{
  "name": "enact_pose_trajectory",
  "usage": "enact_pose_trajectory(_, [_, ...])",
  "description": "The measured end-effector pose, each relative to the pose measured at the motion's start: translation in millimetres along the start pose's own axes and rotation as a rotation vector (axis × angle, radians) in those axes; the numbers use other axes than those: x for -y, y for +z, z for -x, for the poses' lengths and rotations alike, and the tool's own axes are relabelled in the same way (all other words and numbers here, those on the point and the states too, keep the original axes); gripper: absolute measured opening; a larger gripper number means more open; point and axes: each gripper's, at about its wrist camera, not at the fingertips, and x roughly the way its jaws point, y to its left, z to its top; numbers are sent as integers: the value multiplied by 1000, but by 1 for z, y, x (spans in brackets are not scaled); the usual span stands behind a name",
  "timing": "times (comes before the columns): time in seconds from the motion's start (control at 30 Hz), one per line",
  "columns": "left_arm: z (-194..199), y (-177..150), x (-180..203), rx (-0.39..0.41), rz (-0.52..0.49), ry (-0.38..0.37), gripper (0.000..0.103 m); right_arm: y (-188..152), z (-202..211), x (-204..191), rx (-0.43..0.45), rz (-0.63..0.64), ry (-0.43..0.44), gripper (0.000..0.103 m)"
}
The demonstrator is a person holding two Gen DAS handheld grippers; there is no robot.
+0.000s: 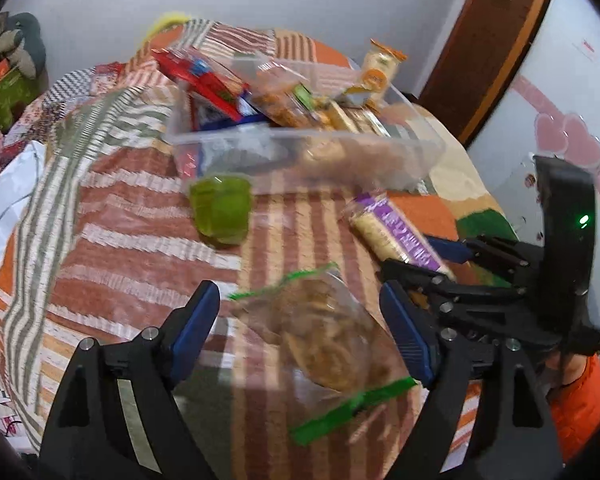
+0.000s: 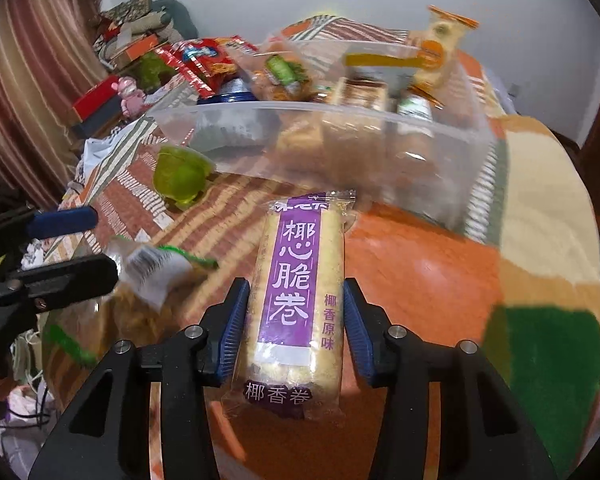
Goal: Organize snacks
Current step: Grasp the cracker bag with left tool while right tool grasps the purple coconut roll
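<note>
The right gripper [image 2: 294, 328] has its 2 blue pads on either side of a purple-labelled roll packet [image 2: 296, 300], the left pad touching the wrapper and the right pad just beside it, so the jaws stand narrow around the packet, though a firm clamp cannot be told. The packet lies lengthwise on the patchwork cloth [image 2: 440, 272], pointing toward a clear plastic box [image 2: 340, 148] that sits near its far end. The box holds several snacks, among them a red bag [image 2: 196, 60] at its left and a pale packet with orange trim [image 2: 440, 48] standing up at its right. A green cup [image 2: 180, 178] sits on the cloth just beside the box's left front corner. In the left wrist view, the left gripper [image 1: 300, 320] has its jaws wide apart with a clear bag with green seals [image 1: 324, 344] lying between them; neither pad touches it. The same roll packet [image 1: 392, 232] shows to the right there, with the right gripper [image 1: 452, 276] at its near end. The box [image 1: 300, 152] stands beyond the cup [image 1: 220, 210].
</note>
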Motion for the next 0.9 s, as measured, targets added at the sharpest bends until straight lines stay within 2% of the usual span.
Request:
enact_pose_trajectory(0.13, [-13,-9,10,-41,-34,1,83,-9,16,16,11,-39,-5,43])
enact_pose_trajectory(0.27, [-26,-17,11,-70,-22,-2,81,-15,31,24,33,-64,-9,43])
enact_pose_trajectory(0.33, [-30,-20,11,-73,-17,-12,70,-16,37,27,47,-80,-4,43])
enact_pose_trajectory(0.4, [-31,-21,13,-57,-32,14,63,-14,39,24,59,-89,-2,43])
enact_pose_trajectory(0.47, [-29,-21,12,-46,-27,9,57,-12,43,23,78,-92,-1,43])
enact_pose_trajectory(0.67, [-14,-11,12,3,-47,30,53,0,55,18,134,-97,2,43])
enact_pose_trajectory(0.9, [17,19,12,109,-56,26,53,16,66,21,202,-106,5,43])
